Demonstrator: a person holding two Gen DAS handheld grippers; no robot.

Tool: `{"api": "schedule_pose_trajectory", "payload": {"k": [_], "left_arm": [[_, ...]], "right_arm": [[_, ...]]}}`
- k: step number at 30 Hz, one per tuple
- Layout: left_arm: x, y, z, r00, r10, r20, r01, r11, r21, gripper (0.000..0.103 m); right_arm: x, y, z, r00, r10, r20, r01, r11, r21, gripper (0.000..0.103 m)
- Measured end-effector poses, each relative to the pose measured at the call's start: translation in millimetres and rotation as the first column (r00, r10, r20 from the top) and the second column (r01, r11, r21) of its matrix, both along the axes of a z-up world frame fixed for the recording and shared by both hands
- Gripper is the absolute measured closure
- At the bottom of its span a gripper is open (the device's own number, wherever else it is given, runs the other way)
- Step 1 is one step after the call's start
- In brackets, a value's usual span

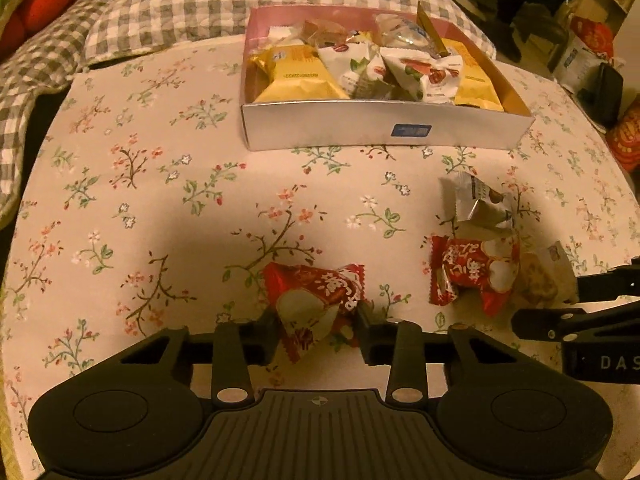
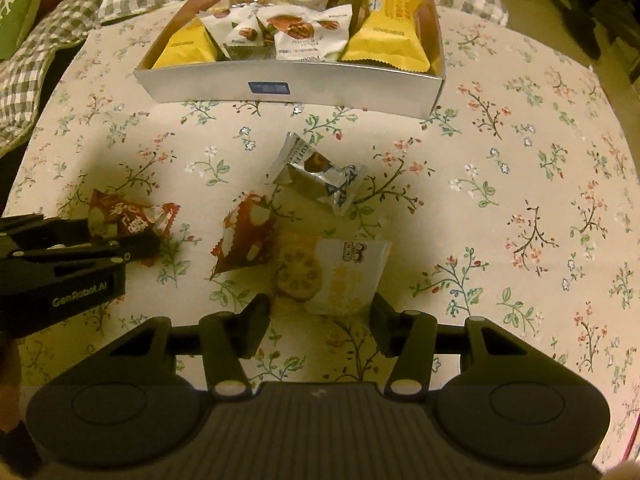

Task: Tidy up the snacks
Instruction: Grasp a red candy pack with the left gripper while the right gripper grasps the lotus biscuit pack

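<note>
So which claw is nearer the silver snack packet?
Right. The right claw sits around the cookie packet just below the silver packet; the left claw is farther left, closed on a red packet.

The left claw [image 2: 132,240] reads "GenRobot.AI"; the right claw [image 1: 544,312] shows only "DAS", apparently cut off.

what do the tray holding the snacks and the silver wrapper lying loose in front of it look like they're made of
Tray: likely thin cardboard with a silvery coating outside and pink inside; flat folded walls, soft sheen.
Silver wrapper: probably metallised plastic film; sharp crinkles, bright glints, crimped ends.
</note>
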State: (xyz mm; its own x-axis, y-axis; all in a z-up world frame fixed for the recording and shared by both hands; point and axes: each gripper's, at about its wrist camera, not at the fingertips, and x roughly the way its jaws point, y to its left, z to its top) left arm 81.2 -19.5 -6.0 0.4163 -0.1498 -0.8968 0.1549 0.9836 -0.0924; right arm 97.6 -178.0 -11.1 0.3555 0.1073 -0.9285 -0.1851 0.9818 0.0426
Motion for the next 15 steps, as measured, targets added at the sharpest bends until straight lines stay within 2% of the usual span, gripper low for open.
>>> {"api": "schedule_pose_trajectory", "payload": {"k": [15], "left_arm": [[-6,-5,11,0.997,-0.043,0.059,0.042,0.999,0.020,0.073]], "right_arm": [[-2,-1,8,0.999,0.022,0.036,-0.023,0.999,0.034,0.054]]}}
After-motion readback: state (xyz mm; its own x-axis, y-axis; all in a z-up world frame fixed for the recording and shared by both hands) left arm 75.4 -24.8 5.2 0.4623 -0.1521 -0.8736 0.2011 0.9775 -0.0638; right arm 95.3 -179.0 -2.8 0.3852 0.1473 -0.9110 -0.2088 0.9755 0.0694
